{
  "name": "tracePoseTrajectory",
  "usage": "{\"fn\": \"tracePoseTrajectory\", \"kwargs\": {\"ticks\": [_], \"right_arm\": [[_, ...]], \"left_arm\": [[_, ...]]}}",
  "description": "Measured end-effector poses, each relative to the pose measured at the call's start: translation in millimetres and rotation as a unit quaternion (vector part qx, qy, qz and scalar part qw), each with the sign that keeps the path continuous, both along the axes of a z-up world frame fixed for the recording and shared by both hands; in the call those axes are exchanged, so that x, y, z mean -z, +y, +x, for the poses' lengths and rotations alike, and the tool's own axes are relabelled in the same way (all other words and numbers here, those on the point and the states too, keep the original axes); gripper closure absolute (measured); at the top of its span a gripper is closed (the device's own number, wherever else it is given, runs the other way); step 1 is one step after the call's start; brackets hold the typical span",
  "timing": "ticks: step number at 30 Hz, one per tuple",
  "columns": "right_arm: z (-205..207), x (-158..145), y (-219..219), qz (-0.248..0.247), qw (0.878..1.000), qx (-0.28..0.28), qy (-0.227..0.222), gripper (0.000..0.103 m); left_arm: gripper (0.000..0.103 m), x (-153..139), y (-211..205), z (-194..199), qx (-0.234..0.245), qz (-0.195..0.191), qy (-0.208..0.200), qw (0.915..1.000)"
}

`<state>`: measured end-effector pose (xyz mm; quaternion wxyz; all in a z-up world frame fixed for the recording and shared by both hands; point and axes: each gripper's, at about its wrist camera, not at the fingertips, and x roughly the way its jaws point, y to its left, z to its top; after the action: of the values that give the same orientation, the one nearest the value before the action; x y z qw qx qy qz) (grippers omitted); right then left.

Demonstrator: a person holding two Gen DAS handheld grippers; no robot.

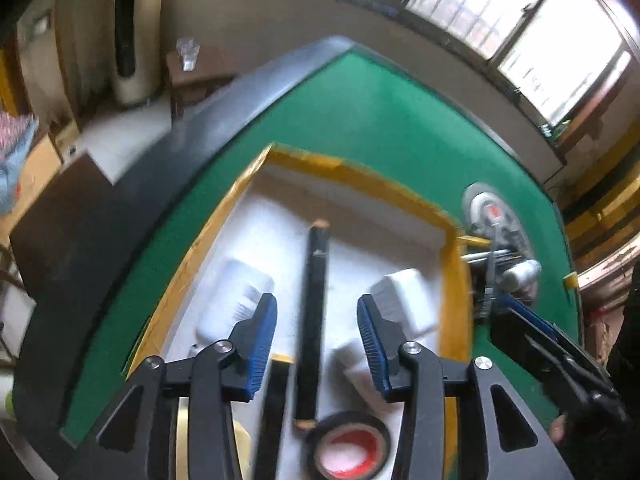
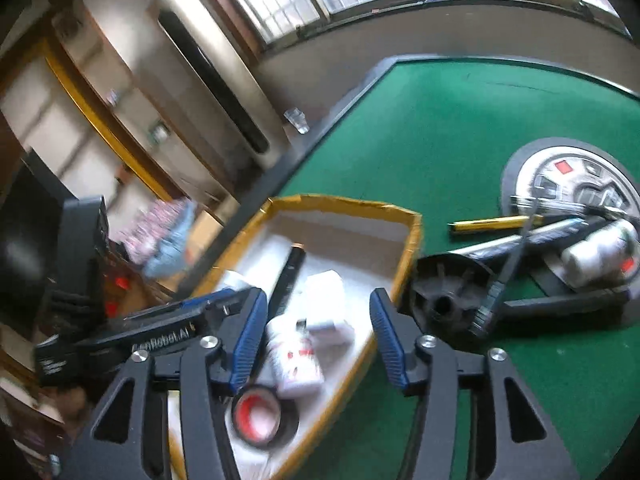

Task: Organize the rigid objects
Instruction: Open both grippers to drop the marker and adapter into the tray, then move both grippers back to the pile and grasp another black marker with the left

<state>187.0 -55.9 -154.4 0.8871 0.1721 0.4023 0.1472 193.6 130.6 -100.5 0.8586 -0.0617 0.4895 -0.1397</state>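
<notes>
My left gripper [image 1: 316,344] hangs over the yellow-rimmed box [image 1: 256,168] with its jaws apart and nothing between the pads; the black stick [image 1: 314,312] lies on the box floor straight below the gap, its long axis running away from me, roughly in line with the fingers. To the left of that stick sits a white bottle [image 1: 236,300], to its right a white block [image 1: 404,300], and nearest me a roll of black tape [image 1: 348,448]. All of these are already inside the box, so I judge they are done with. My right gripper [image 2: 318,340] is also spread and empty, and it straddles the right wall of the box, one finger over the inside and one over the green table [image 2: 460,120]. What is left to sort lies to its right, out on the felt: a black funnel-shaped piece [image 2: 444,296] just beside the box wall, then a brush [image 2: 500,280] leaning across it, a yellow pen [image 2: 492,224] further back, and a white bottle [image 2: 596,252] in a heap with dark tubes by the round centre plate [image 2: 532,160]. The right hand is plainly the nearer one. The brush lies slantwise to my fingers, so I would turn the wrist to cross its handle, and the tangle means a lift may drag its neighbours.
</notes>
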Motion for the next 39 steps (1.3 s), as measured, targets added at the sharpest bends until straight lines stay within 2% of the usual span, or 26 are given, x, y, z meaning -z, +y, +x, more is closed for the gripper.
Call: {"fn": "tracePoseTrajectory", "kwargs": {"ticks": [3,6,11,16,21,26,30,31,32,35,37,39], "right_arm": [[-30.9,-10.6,-34.2,0.017,1.0,0.002,-0.015,0.046],[-50.4,-11.7,-73.8,0.012,1.0,0.024,-0.013,0.046],[-56.9,-3.6,-140.1,-0.004,0.997,0.077,0.013,0.043],[-60.8,11.0,-186.8,0.008,0.989,0.147,0.012,0.043],[-58.6,22.1,-198.2,0.011,0.984,0.176,0.025,0.043],[-62.3,24.1,-206.2,0.024,0.981,0.19,0.02,0.043],[-66.9,21.2,-213.6,0.025,0.978,0.206,0.017,0.043],[-68.3,20.7,-216.0,0.031,0.977,0.209,0.014,0.043],[-68.6,20.9,-217.4,0.034,0.977,0.211,0.014,0.043],[-69.2,22.0,-221.1,0.042,0.976,0.215,0.016,0.043],[-69.8,21.7,-222.0,0.045,0.975,0.216,0.016,0.043],[-69.7,22.2,-221.8,0.044,0.975,0.216,0.017,0.043]], "left_arm": [[0.044,-17.4,-19.5,-22.0,0.016,-0.009,-0.034,0.9992],[0.042,-24.5,-53.9,-37.3,0.052,-0.007,-0.056,0.997],[0.042,-17.9,-114.2,-48.7,0.119,0.028,-0.054,0.991],[0.042,-11.2,-168.9,-49.4,0.188,0.081,-0.066,0.9766],[0.042,10.0,-223.7,-30.7,0.244,0.129,-0.059,0.9594],[0.042,28.4,-258.3,-16.1,0.289,0.175,-0.059,0.9394],[0.042,45.5,-273.1,-13.7,0.32,0.187,-0.024,0.9287],[0.043,50.1,-274.6,-14.3,0.326,0.191,-0.017,0.9257],[0.051,55.9,-276.9,-15.0,0.328,0.199,-0.012,0.9234],[0.076,57.7,-277.3,-19.6,0.328,0.184,-0.003,0.9266],[0.083,57.1,-275.8,-26.7,0.337,0.173,0.008,0.9252],[0.088,58.1,-274.0,-41.0,0.353,0.174,0.012,0.9193]]}}
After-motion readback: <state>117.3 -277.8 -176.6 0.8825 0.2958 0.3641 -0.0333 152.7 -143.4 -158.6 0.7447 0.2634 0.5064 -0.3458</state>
